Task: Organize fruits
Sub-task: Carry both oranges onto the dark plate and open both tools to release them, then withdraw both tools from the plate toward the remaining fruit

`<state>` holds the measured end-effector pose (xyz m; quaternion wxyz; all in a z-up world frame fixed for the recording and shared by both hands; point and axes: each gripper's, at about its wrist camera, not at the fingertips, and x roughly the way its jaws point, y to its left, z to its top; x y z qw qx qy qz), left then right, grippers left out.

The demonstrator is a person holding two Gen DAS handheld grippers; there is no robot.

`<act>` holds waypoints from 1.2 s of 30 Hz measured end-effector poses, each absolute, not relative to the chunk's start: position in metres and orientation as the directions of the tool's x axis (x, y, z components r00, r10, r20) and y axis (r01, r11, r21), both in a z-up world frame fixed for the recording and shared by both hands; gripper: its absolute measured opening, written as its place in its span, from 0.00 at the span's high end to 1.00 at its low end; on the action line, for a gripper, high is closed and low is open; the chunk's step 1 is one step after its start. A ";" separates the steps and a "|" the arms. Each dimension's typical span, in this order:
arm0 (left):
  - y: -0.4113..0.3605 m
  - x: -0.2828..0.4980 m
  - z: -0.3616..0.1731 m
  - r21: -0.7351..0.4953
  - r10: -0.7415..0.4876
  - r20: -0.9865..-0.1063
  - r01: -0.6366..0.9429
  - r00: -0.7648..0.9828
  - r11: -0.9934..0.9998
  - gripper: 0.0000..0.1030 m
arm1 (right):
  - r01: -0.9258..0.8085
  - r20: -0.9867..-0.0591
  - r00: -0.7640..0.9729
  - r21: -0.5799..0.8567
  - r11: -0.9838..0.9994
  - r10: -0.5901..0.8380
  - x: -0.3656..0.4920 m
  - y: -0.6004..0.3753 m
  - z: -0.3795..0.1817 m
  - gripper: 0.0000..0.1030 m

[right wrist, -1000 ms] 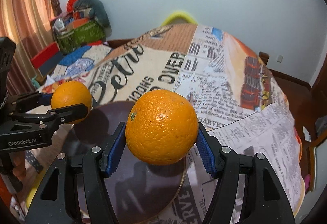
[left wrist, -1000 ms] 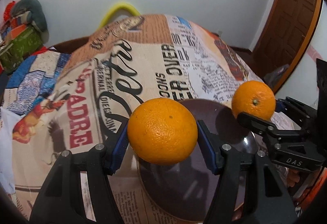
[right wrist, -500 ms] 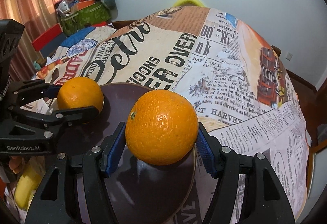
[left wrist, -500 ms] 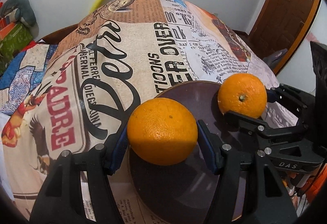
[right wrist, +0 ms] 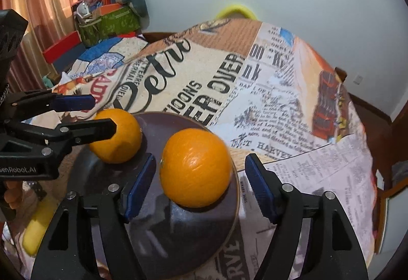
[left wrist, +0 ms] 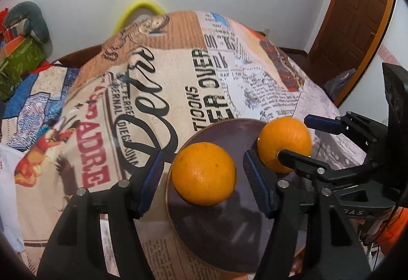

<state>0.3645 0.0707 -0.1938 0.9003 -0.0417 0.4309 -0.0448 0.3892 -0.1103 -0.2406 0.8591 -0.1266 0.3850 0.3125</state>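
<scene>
Showing banana [right wrist: 38,231], right view only

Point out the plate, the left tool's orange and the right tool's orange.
plate [left wrist: 224,236], left wrist view, bare dark surface near the front.
left orange [left wrist: 203,173], left wrist view, middle of the peel.
right orange [right wrist: 195,167], right wrist view, middle of the peel.

Home room: wooden door [left wrist: 357,12], curtains [right wrist: 43,4], newsprint tablecloth [right wrist: 280,91].
</scene>
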 end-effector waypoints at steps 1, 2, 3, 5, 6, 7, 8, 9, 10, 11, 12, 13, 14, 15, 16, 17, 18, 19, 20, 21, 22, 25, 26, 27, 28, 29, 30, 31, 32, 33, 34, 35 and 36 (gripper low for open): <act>0.070 0.360 -0.187 -0.112 -0.116 -0.765 0.047 0.634 0.993 0.38 | -0.634 -0.738 0.511 0.022 0.773 0.440 0.386 -0.111 -0.237 0.33; 0.069 0.356 -0.182 -0.110 -0.115 -0.759 0.048 0.641 0.993 0.38 | -0.633 -0.734 0.515 0.022 0.774 0.443 0.383 -0.112 -0.233 0.33; 0.068 0.351 -0.177 -0.107 -0.112 -0.752 0.048 0.649 0.993 0.38 | -0.631 -0.729 0.520 0.024 0.775 0.446 0.379 -0.114 -0.230 0.33; 0.065 0.341 -0.167 -0.099 -0.108 -0.740 0.051 0.664 0.994 0.38 | -0.627 -0.718 0.531 0.026 0.779 0.451 0.371 -0.117 -0.221 0.33; 0.064 0.335 -0.161 -0.093 -0.104 -0.732 0.053 0.673 0.994 0.38 | -0.626 -0.713 0.535 0.027 0.780 0.454 0.367 -0.118 -0.217 0.33; 0.062 0.327 -0.154 -0.086 -0.101 -0.723 0.056 0.683 0.995 0.38 | -0.623 -0.705 0.541 0.029 0.782 0.458 0.362 -0.120 -0.213 0.33; 0.061 0.323 -0.150 -0.084 -0.101 -0.717 0.058 0.689 0.995 0.38 | -0.622 -0.699 0.545 0.032 0.783 0.462 0.358 -0.122 -0.209 0.33; 0.060 0.316 -0.143 -0.083 -0.103 -0.708 0.062 0.698 0.995 0.38 | -0.622 -0.695 0.548 0.034 0.782 0.466 0.353 -0.123 -0.205 0.33; 0.059 0.310 -0.137 -0.085 -0.106 -0.700 0.065 0.706 0.994 0.38 | -0.621 -0.688 0.553 0.034 0.783 0.469 0.348 -0.124 -0.201 0.33; 0.058 0.304 -0.133 -0.086 -0.108 -0.695 0.067 0.711 0.994 0.38 | -0.621 -0.684 0.558 0.033 0.783 0.471 0.344 -0.126 -0.197 0.33; 0.057 0.297 -0.127 -0.088 -0.110 -0.687 0.068 0.718 0.994 0.38 | -0.619 -0.678 0.564 0.030 0.785 0.471 0.339 -0.127 -0.193 0.33; 0.056 0.292 -0.123 -0.090 -0.113 -0.682 0.070 0.723 0.993 0.38 | -0.616 -0.671 0.572 0.027 0.787 0.471 0.333 -0.129 -0.189 0.32; 0.055 0.285 -0.118 -0.094 -0.116 -0.675 0.071 0.729 0.993 0.37 | -0.613 -0.665 0.580 0.024 0.789 0.471 0.328 -0.131 -0.185 0.32; 0.054 0.279 -0.115 -0.096 -0.116 -0.671 0.070 0.732 0.993 0.37 | -0.613 -0.660 0.584 0.024 0.790 0.472 0.322 -0.133 -0.182 0.32; 0.053 0.272 -0.111 -0.096 -0.115 -0.666 0.068 0.737 0.993 0.37 | -0.612 -0.654 0.589 0.023 0.791 0.475 0.315 -0.136 -0.178 0.32; 0.052 0.267 -0.109 -0.095 -0.113 -0.663 0.066 0.740 0.993 0.37 | -0.610 -0.649 0.594 0.021 0.792 0.475 0.310 -0.137 -0.176 0.32; 0.051 0.260 -0.106 -0.094 -0.111 -0.660 0.065 0.743 0.993 0.37 | -0.607 -0.644 0.601 0.019 0.795 0.474 0.304 -0.139 -0.173 0.30; 0.051 0.253 -0.104 -0.095 -0.110 -0.657 0.063 0.745 0.993 0.37 | -0.604 -0.638 0.608 0.016 0.797 0.473 0.297 -0.142 -0.171 0.29; 0.050 0.247 -0.103 -0.097 -0.109 -0.656 0.061 0.747 0.993 0.37 | -0.601 -0.632 0.613 0.016 0.799 0.474 0.292 -0.144 -0.169 0.27; 0.050 0.242 -0.103 -0.098 -0.109 -0.656 0.059 0.747 0.993 0.37 | -0.599 -0.627 0.617 0.018 0.801 0.475 0.287 -0.146 -0.168 0.26; 0.049 0.235 -0.103 -0.099 -0.107 -0.657 0.056 0.746 0.994 0.37 | -0.598 -0.623 0.619 0.020 0.802 0.477 0.280 -0.148 -0.167 0.26; 0.049 0.218 -0.106 -0.098 -0.101 -0.662 0.047 0.742 0.994 0.37 | -0.590 -0.619 0.625 0.025 0.807 0.476 0.265 -0.152 -0.167 0.25; 0.049 0.213 -0.109 -0.097 -0.098 -0.666 0.044 0.739 0.994 0.37 | -0.590 -0.620 0.622 0.030 0.807 0.478 0.262 -0.154 -0.168 0.25; 0.049 0.209 -0.110 -0.098 -0.096 -0.670 0.040 0.736 0.994 0.37 | -0.589 -0.625 0.616 0.037 0.807 0.479 0.257 -0.155 -0.170 0.25; 0.049 0.203 -0.114 -0.101 -0.095 -0.676 0.035 0.730 0.994 0.37 | -0.586 -0.625 0.615 0.044 0.809 0.480 0.252 -0.156 -0.172 0.25; 0.049 0.198 -0.117 -0.104 -0.095 -0.681 0.032 0.726 0.994 0.37 | -0.586 -0.625 0.611 0.054 0.808 0.485 0.248 -0.159 -0.174 0.25; 0.050 0.193 -0.120 -0.108 -0.095 -0.686 0.028 0.722 0.994 0.37 | -0.588 -0.628 0.604 0.064 0.806 0.490 0.243 -0.160 -0.177 0.25; 0.051 0.189 -0.124 -0.110 -0.093 -0.690 0.023 0.718 0.994 0.37 | -0.587 -0.632 0.601 0.067 0.807 0.490 0.238 -0.162 -0.180 0.25; 0.052 0.183 -0.129 -0.113 -0.090 -0.696 0.015 0.712 0.993 0.37 | -0.583 -0.635 0.601 0.068 0.810 0.486 0.234 -0.163 -0.184 0.24; 0.052 0.179 -0.133 -0.119 -0.093 -0.701 0.013 0.707 0.993 0.37 | -0.579 -0.638 0.600 0.071 0.812 0.483 0.230 -0.164 -0.187 0.24; 0.053 0.175 -0.138 -0.125 -0.096 -0.709 0.010 0.698 0.992 0.37 | -0.578 -0.646 0.592 0.077 0.812 0.482 0.226 -0.165 -0.191 0.24; 0.054 0.170 -0.142 -0.126 -0.094 -0.715 0.005 0.693 0.992 0.37 | -0.577 -0.656 0.583 0.082 0.813 0.480 0.223 -0.166 -0.196 0.24; 0.055 0.167 -0.146 -0.126 -0.091 -0.719 0.000 0.689 0.992 0.37 | -0.573 -0.662 0.578 0.086 0.815 0.477 0.220 -0.166 -0.200 0.24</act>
